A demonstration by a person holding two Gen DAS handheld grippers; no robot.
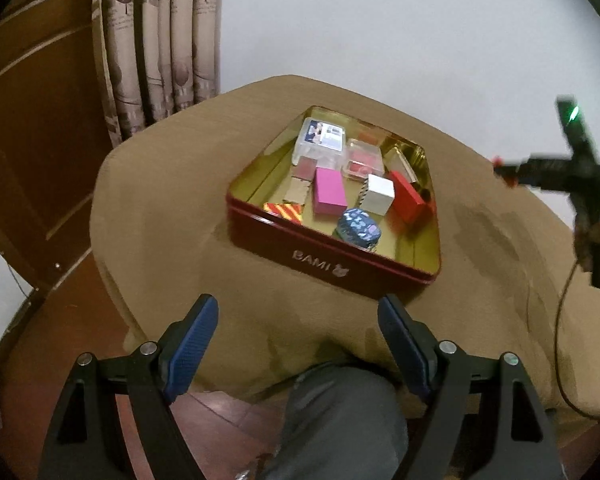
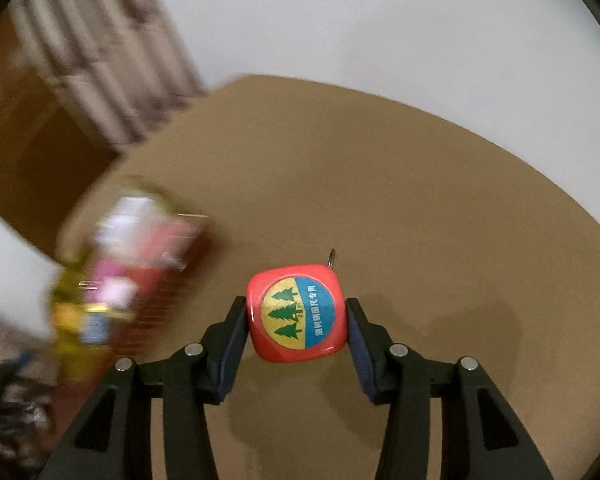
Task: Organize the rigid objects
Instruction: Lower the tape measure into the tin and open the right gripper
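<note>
A red tin (image 1: 328, 258) marked BAMI sits on the brown table (image 1: 172, 216). It holds several small boxes, among them a pink box (image 1: 330, 192), a white box (image 1: 377, 195), a red box (image 1: 407, 197) and a dark blue patterned box (image 1: 358, 227). My left gripper (image 1: 298, 312) is open and empty, in front of the tin over the table's near edge. My right gripper (image 2: 296, 316) is shut on a red tape measure (image 2: 296, 316) with a tree logo, held above the table. The tin shows blurred at the left of the right wrist view (image 2: 112, 276).
A patterned curtain (image 1: 160, 48) and a wooden door (image 1: 32, 132) stand behind the table at the left. A white wall is behind. The other gripper's body (image 1: 572, 172) and a cable (image 1: 564, 344) show at the right. A grey-clad knee (image 1: 340, 412) is below.
</note>
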